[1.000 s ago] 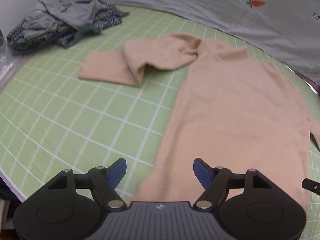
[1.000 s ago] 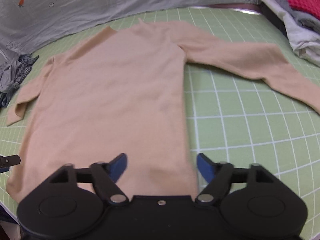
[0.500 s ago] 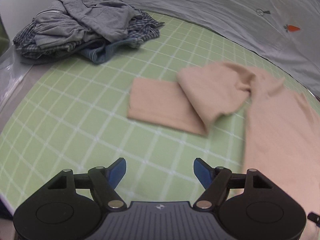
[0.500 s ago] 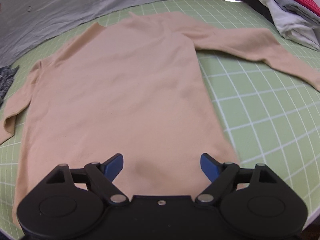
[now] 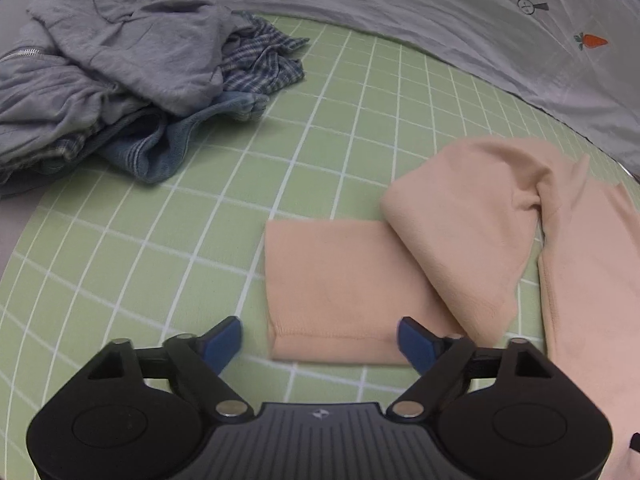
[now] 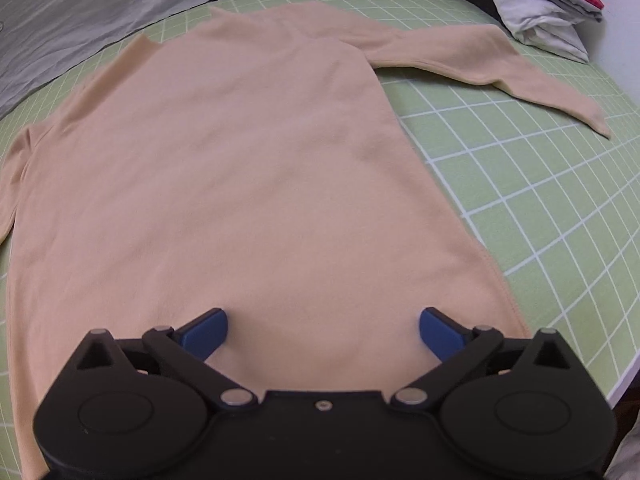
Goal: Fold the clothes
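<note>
Home bedrm: bedsheet (image 5: 440, 12), laundry pile (image 5: 120, 80), grid mat (image 5: 160, 260).

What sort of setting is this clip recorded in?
Probably a home laundry-folding spot, though the room itself isn't shown. A peach sweater lies flat on a green grid mat, a heap of unfolded clothes sits at one side, and folded laundry is stacked at the other.

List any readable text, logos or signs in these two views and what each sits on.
No words can be read in either view.
Grey bedsheet, top left corner: printed lettering, cut off and too blurred to read.
Same sheet: a small orange carrot print and a round dark print with a handle, pictures, not text.
Left gripper body: tiny pale emblem, no letters.
</note>
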`<state>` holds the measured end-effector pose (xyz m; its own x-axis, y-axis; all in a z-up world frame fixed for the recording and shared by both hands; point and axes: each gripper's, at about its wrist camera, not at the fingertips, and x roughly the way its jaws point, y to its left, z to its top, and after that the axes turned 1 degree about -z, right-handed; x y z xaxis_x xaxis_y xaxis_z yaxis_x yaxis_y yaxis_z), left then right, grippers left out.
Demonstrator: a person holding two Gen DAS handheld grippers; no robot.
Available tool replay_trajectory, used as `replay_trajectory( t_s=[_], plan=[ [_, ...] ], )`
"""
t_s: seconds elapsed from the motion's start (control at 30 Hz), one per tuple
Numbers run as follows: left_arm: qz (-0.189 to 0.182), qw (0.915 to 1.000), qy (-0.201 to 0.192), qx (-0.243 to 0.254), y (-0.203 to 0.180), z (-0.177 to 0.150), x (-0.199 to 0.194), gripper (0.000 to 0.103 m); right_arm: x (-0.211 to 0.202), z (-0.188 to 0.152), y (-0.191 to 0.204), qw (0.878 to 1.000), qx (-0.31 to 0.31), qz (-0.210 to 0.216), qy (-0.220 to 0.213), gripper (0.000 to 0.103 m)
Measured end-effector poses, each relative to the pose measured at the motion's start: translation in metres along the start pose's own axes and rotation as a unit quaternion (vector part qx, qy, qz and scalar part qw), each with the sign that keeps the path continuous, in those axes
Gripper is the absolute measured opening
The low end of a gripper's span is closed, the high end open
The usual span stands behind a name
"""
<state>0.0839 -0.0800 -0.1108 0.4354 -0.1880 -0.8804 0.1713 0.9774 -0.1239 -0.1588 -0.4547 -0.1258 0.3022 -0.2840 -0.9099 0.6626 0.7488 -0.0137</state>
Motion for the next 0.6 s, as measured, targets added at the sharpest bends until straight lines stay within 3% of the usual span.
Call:
replay_trajectory(
  t_s=[0.23,0.33,0.43,0.47,0.6],
  plan=[
    [0.014,0.9983,-0.014,0.056,-0.008,0.003,0.007,0.085,0.0,-0.001,0.002,1.0,0.019,-0.011,0.006,0.103],
    [0.014,0.9972,-0.029,0.068,-0.012,0.001,0.004,0.067,-0.001,-0.001,0.002,1.0,0.023,-0.013,0.01,0.103],
    [0.001,0.9969,-0.035,0.071,-0.012,-0.001,0.001,0.036,-0.002,-0.001,0.001,0.999,0.026,-0.014,0.012,0.103],
    [-0.004,0.9969,-0.036,0.07,-0.011,-0.001,0.0,0.019,-0.002,0.0,0.001,0.999,0.028,-0.015,0.012,0.103],
    [-0.022,0.9968,-0.039,0.066,-0.007,-0.003,-0.002,0.01,-0.002,-0.001,0.002,0.999,0.032,-0.016,0.012,0.103]
  ],
)
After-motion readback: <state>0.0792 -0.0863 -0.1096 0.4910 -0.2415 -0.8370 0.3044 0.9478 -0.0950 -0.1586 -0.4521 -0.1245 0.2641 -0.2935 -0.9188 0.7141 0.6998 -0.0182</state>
